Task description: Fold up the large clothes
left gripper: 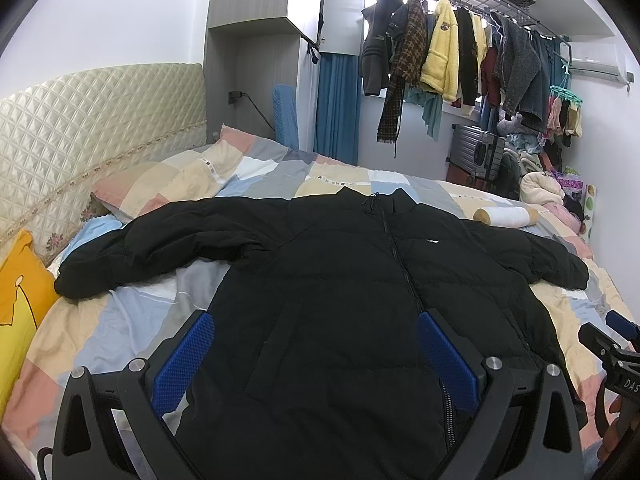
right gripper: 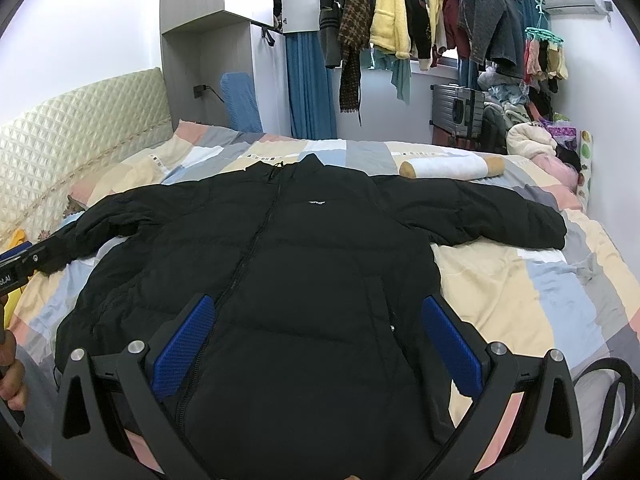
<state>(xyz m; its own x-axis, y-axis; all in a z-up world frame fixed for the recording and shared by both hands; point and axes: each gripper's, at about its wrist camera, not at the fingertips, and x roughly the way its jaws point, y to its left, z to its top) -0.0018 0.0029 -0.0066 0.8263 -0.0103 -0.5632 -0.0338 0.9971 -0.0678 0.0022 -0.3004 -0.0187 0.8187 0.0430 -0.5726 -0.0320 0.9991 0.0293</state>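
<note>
A black puffer jacket [left gripper: 340, 280] [right gripper: 304, 264] lies flat and face up on the bed, zipped, with both sleeves spread out to the sides. My left gripper [left gripper: 316, 324] hovers open over the jacket's lower left half, its blue pads wide apart. Over the lower right half, my right gripper [right gripper: 316, 312] is open too, nothing between its pads. The right gripper's body shows at the right edge of the left wrist view [left gripper: 616, 344], and the left gripper's body at the left edge of the right wrist view [right gripper: 16, 264].
The bed [right gripper: 520, 280] has a patchwork quilt and a quilted cream headboard [left gripper: 80, 120] on the left. A rolled white towel [right gripper: 452, 166] lies beyond the right sleeve. A yellow cushion [left gripper: 16, 300] sits at left. A clothes rack [left gripper: 460, 48], suitcase [left gripper: 480, 152] and clothes pile fill the back.
</note>
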